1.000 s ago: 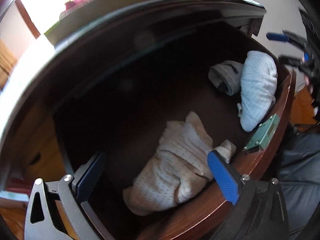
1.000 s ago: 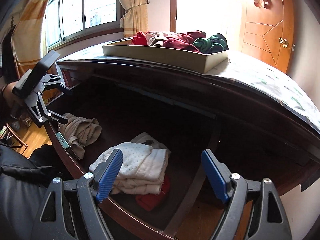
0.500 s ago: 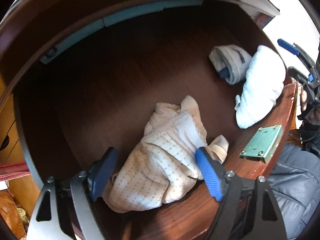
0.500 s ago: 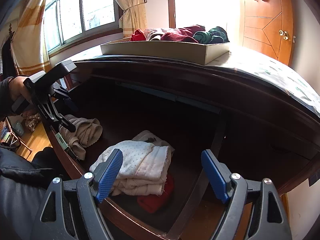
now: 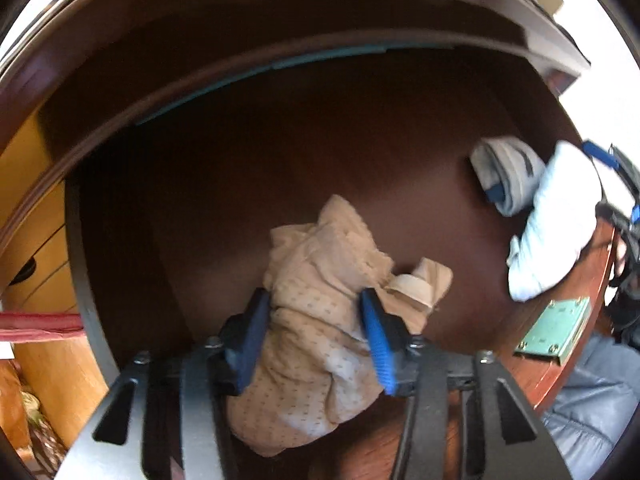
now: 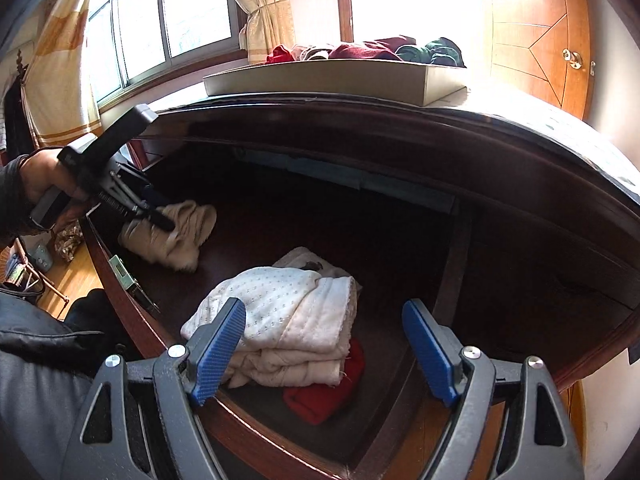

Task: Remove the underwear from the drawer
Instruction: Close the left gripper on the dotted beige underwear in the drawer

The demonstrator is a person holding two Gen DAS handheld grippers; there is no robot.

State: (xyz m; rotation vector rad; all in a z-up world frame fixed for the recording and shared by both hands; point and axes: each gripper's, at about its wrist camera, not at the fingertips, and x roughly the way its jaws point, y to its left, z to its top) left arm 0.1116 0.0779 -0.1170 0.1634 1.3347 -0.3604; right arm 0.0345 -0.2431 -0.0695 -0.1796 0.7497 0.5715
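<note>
Beige dotted underwear (image 5: 320,320) lay crumpled near the front of the dark wooden drawer (image 5: 280,168), and we saw our left gripper (image 5: 316,316) with its jaws just closing, pads pressed into the cloth on both sides. Our right gripper (image 6: 324,344) hung with jaws wide and empty over a folded white garment (image 6: 280,312).

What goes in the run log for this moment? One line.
left tongs: just closing on beige underwear | right tongs: open, empty, over white stack | drawer: open
</note>
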